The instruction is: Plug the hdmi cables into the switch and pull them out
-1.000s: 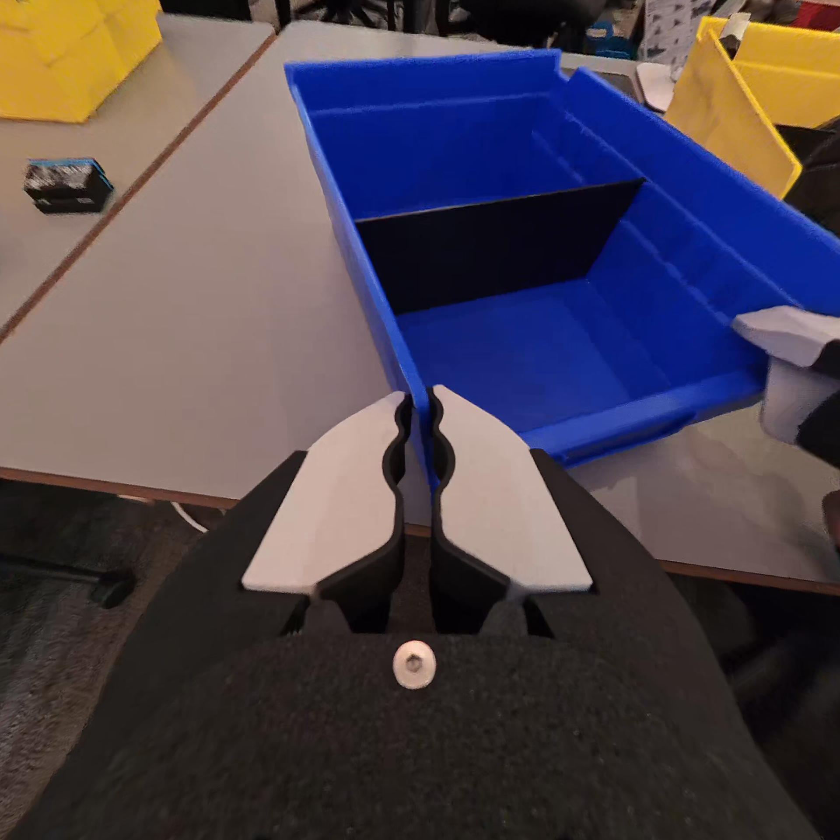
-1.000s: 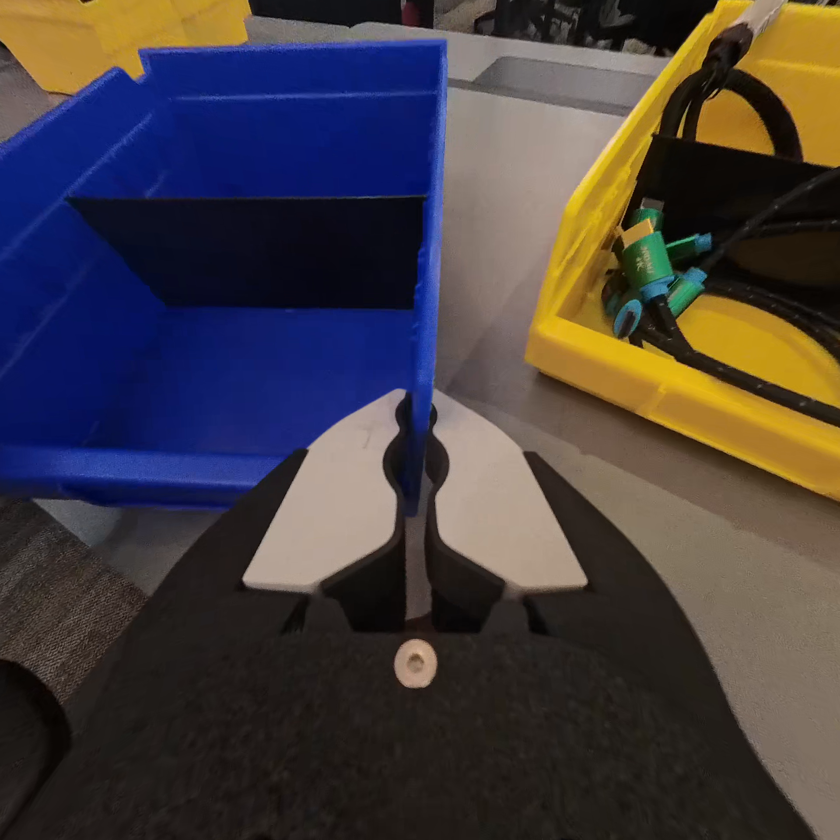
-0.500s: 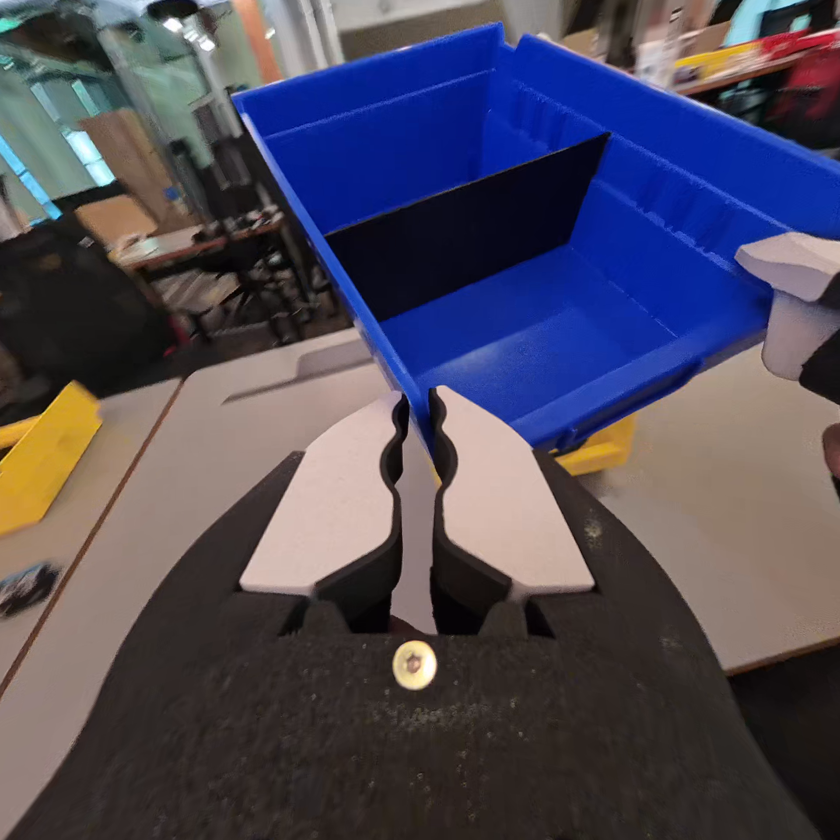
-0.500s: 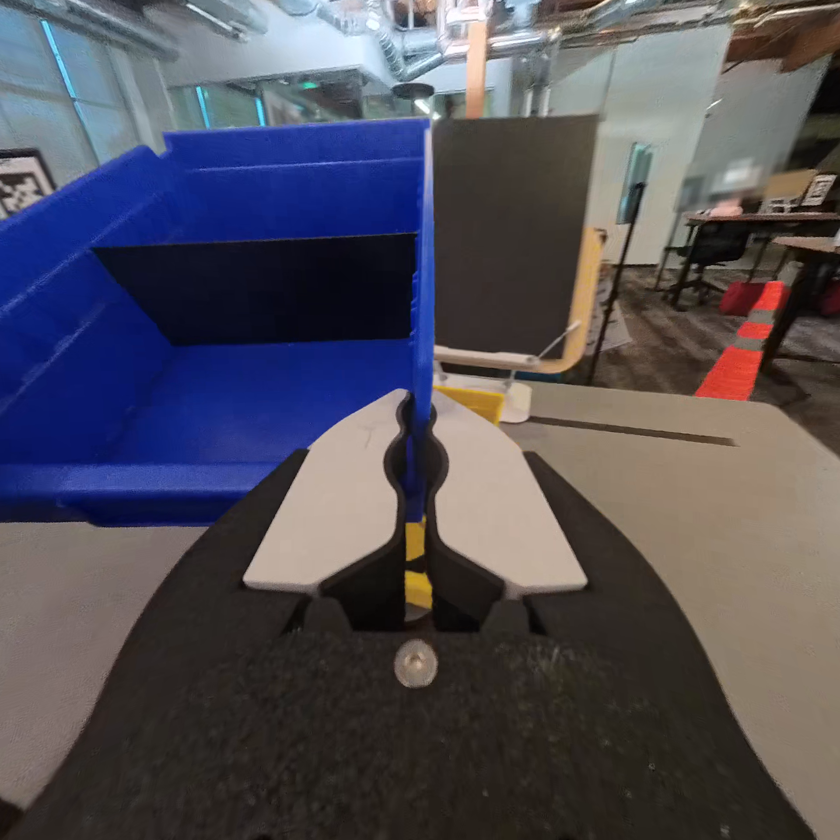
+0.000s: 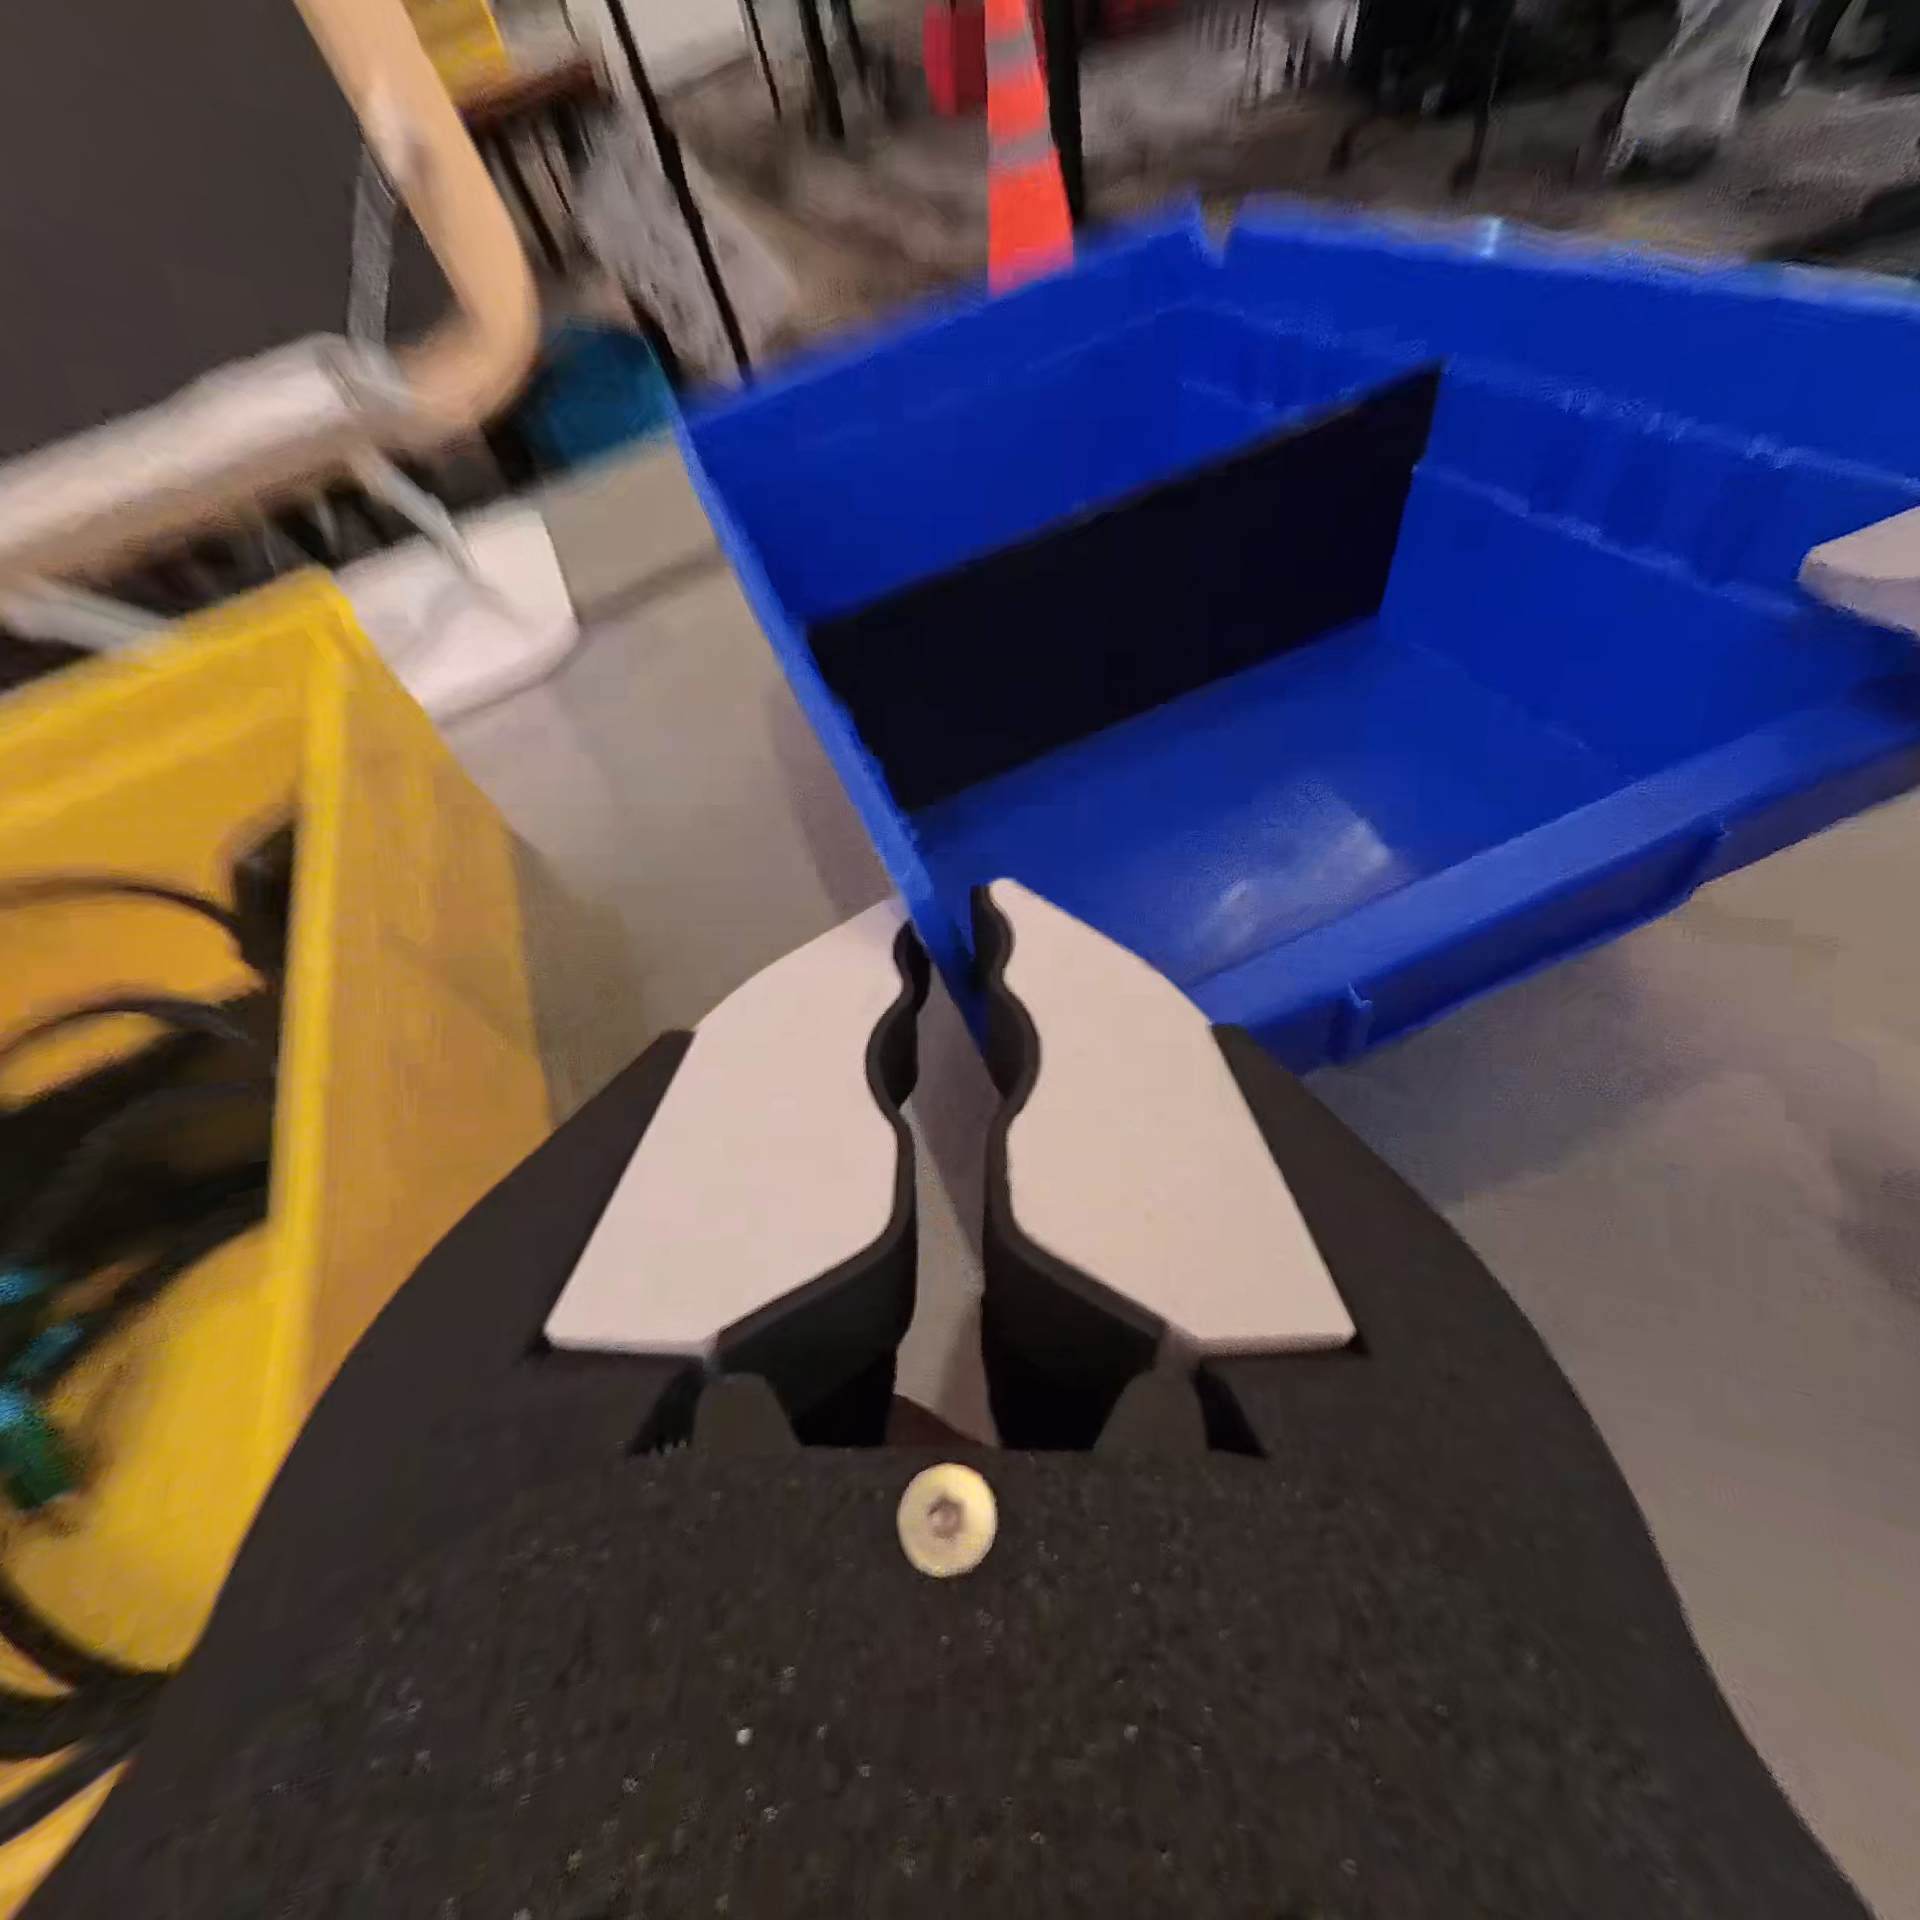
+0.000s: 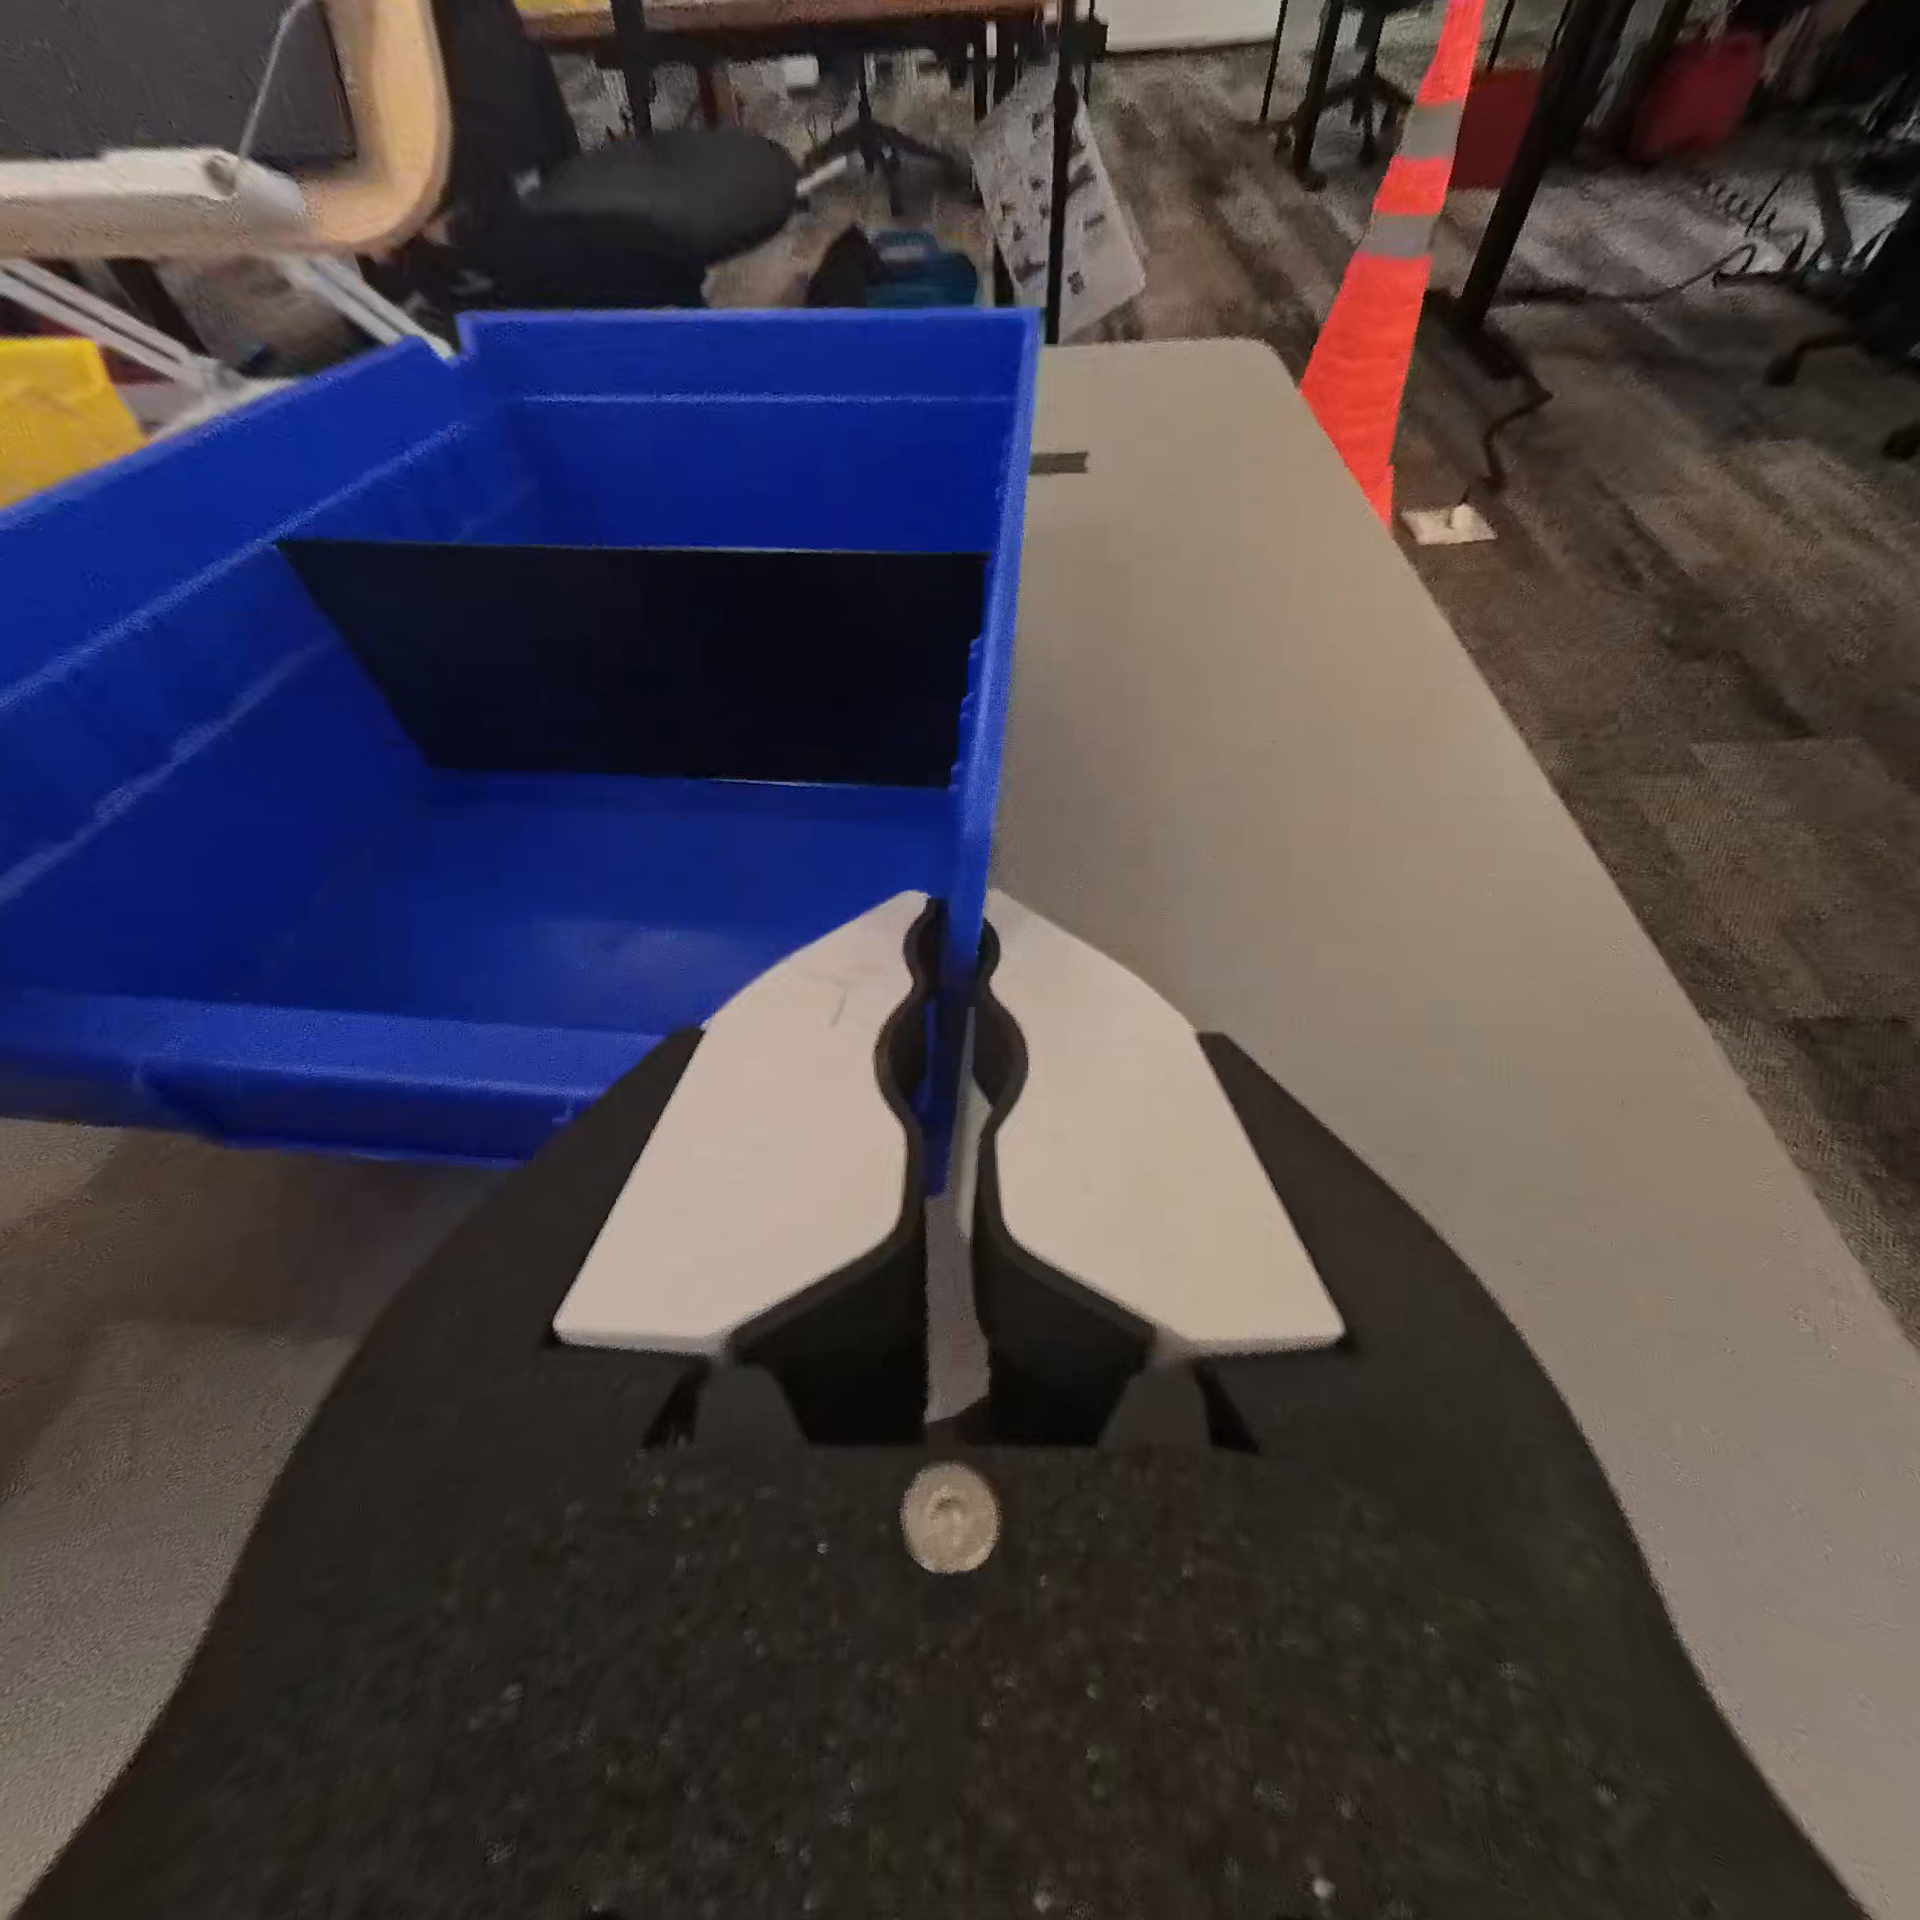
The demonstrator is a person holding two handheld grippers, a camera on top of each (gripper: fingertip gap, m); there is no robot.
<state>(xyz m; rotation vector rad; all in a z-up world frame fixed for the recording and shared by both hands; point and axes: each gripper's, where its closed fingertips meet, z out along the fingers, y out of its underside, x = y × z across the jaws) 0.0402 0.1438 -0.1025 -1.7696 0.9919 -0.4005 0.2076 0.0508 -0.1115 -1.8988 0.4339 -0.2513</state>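
Note:
An empty blue bin (image 5: 1299, 790) with a black divider (image 5: 1122, 613) is held between both grippers above the grey table. My left gripper (image 5: 940, 914) is shut on the bin's left wall at its front corner. My right gripper (image 6: 961, 914) is shut on the bin's (image 6: 520, 883) right wall; its fingertip (image 5: 1870, 566) shows at the right edge of the left wrist view. A yellow bin (image 5: 343, 987) with black cables (image 5: 114, 1143) and blue-green plugs sits to the left. No switch is in view.
The grey table (image 6: 1247, 831) runs ahead, with its right edge close to the bin. An orange cone (image 6: 1382, 281) stands on the floor beyond it. Chairs and table legs fill the background. A beige lamp arm (image 6: 384, 135) is at the far left. There is about 20 cm between the tips of the two grippers.
Both grippers have carried the blue bin off the table and swung it round to the right. The yellow cable bin, once right of the blue bin, now lies to its left.

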